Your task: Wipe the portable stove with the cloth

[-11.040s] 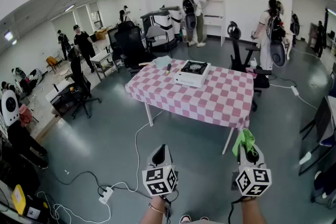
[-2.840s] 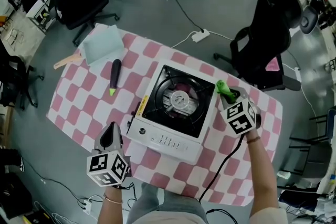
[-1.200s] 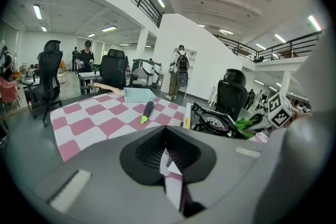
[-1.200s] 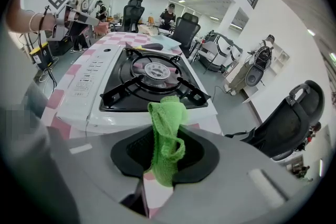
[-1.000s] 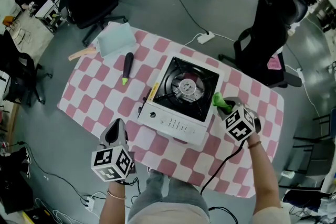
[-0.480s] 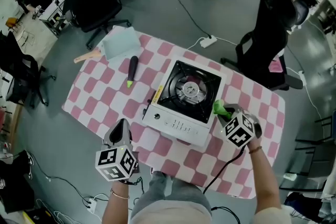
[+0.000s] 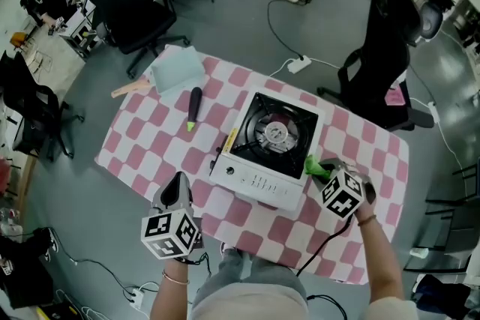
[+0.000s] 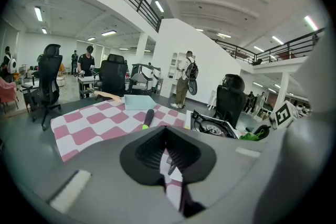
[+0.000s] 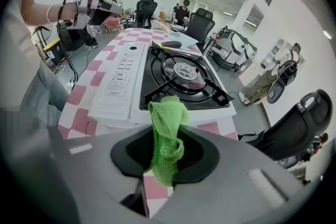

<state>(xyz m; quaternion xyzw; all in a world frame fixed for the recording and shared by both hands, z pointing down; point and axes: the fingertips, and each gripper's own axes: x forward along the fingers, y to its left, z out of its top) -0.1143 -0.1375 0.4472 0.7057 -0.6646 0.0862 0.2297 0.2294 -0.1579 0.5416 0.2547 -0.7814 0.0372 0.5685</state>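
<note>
While the cloth (image 7: 316,166) is already in hand, the wiping itself looks to us not yet begun.

In the head view we see the portable stove (image 7: 271,142) near the middle of the table (image 7: 142,150), its control strip facing the near edge. The right gripper (image 7: 327,171) hovers just beside the stove's near right corner, clenched on the green cloth, which bunches out toward that corner. We cannot tell from here whether it touches the casing. The left gripper (image 7: 177,187) hangs over the table's near edge, apart from the stove's left side.

In the left gripper view its jaws meet with nothing between them, and the stove shows ahead to the right.

In the right gripper view the jaws pinch the cloth, a tuft standing up in front of the stove's white side. We make out no wipe marks on the black burner top or the white control strip.

We judge the grasp and the approach done. The whole wipe, over the top, the sides and the control strip, is left to do.
</note>
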